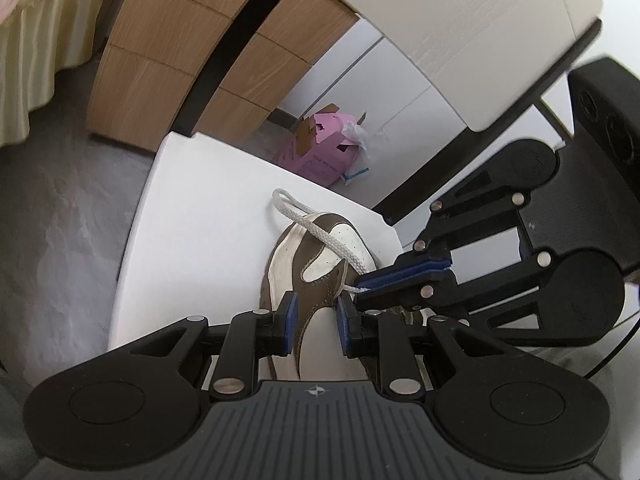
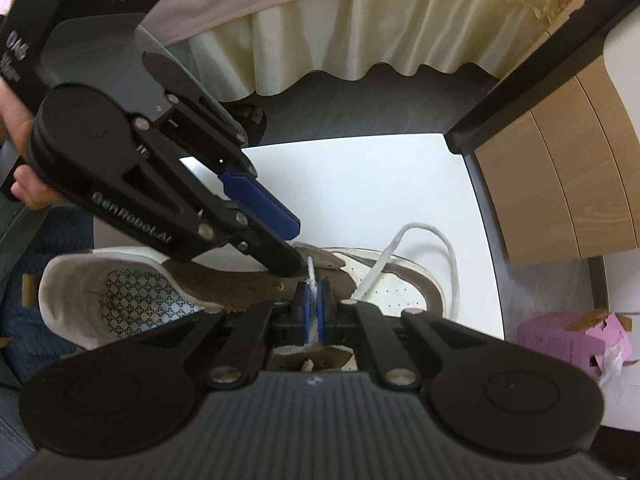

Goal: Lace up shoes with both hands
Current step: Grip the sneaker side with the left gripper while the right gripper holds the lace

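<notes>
A brown and white shoe (image 1: pixel 324 260) (image 2: pixel 400 292) lies on a small white table (image 1: pixel 200 220) (image 2: pixel 360 184). Its white lace (image 1: pixel 320 232) (image 2: pixel 448 252) loops out past the toe and runs back over the front of the shoe. My left gripper (image 1: pixel 316 312) (image 2: pixel 296 248) reaches in over the shoe's opening. Its blue pads stand on either side of the brown eyelet flap and grip it. My right gripper (image 2: pixel 314 300) (image 1: pixel 362 284) points steeply down at the eyelet area, shut on the lace near its end. A short tip of lace pokes out of its pads.
A pink carton (image 1: pixel 320 152) (image 2: pixel 572 340) stands on the floor beyond the table. Wooden drawers (image 1: pixel 160 60) (image 2: pixel 560 184) and a black frame stand close to the table's edge. A bed skirt (image 2: pixel 360 40) hangs behind. A person's hand (image 2: pixel 20 128) holds the left gripper.
</notes>
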Available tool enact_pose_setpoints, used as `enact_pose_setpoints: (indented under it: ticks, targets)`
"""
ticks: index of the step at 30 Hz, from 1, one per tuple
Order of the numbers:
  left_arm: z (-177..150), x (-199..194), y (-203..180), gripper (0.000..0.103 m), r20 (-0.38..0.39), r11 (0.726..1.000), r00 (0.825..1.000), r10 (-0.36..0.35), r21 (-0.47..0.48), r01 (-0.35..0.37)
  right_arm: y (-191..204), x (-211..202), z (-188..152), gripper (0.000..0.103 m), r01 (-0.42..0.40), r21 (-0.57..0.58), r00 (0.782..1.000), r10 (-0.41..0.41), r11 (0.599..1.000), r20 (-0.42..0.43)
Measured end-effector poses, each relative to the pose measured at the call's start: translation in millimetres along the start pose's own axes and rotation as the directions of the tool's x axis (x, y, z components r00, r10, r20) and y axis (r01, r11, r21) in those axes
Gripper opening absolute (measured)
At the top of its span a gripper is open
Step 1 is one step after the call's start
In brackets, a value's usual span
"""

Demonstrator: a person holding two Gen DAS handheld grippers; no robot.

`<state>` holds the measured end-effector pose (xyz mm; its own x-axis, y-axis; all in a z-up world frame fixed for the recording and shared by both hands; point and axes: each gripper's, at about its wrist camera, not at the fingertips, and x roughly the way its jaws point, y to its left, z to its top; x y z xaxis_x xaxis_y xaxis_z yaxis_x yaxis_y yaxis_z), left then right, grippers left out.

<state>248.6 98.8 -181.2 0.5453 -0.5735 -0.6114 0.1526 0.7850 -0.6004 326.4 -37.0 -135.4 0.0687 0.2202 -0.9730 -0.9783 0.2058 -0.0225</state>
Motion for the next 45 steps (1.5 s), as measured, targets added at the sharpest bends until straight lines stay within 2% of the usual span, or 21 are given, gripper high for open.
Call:
enact_pose_setpoints:
  ticks: [6,12,18,19,21,23,31,33,34,36,41,45]
  targets:
    - [-5,-4,-21,0.024,0.025,0.984,0.998,0.059,0.166,-0.062,1,-8,4,0.004,-0.001,0.04,1.0,0.0,0.999,0.023]
    - [-8,-15,-25,0.024,0.027,0.971,0.996,0.09,0.221,-0.094,4,-5,9,0.004,0.004,0.081,0.998,-0.01,0.997,0.062]
    - [-13,-24,-29,0.024,0.03,0.963,0.996,0.089,0.252,-0.094,0,-12,2,0.006,0.004,0.135,0.994,-0.019,0.991,0.107]
    - [-14,-25,-30,0.024,0.031,0.963,0.996,0.09,0.254,-0.095,0,-14,1,0.008,0.01,0.137,0.994,-0.024,0.991,0.105]
    - [-14,-27,-30,0.024,0.029,0.963,0.996,0.088,0.254,-0.093,1,-18,-1,0.031,0.018,0.133,0.994,-0.032,0.991,0.106]
    - [-15,-28,-31,0.024,0.031,0.961,0.996,0.088,0.259,-0.093,1,-23,-2,0.037,0.019,0.131,0.993,-0.033,0.991,0.11]
    - [-17,-35,-32,0.024,0.043,0.958,0.997,0.066,0.275,-0.075,2,-23,-2,0.034,0.027,0.121,0.997,-0.035,0.992,0.068]
    - [-18,-38,-34,0.024,0.05,0.956,0.997,0.056,0.286,-0.068,3,-17,-3,0.02,0.033,0.12,0.998,-0.039,0.992,0.053]
    - [-19,-39,-35,0.024,0.054,0.955,0.997,0.052,0.289,-0.066,3,-15,-3,0.017,0.033,0.123,0.998,-0.04,0.992,0.053]
    - [-21,-42,-37,0.024,0.062,0.953,0.997,0.045,0.296,-0.062,2,-12,-2,0.004,0.029,0.138,0.997,-0.038,0.99,0.06]
    - [-24,-49,-40,0.024,0.081,0.952,0.996,0.024,0.303,-0.048,10,-7,2,0.004,0.057,0.135,0.995,-0.066,0.989,0.07]
    - [-27,-55,-42,0.026,0.09,0.951,0.996,-0.002,0.307,-0.026,6,-15,3,0.007,0.047,0.145,0.996,-0.057,0.988,0.064]
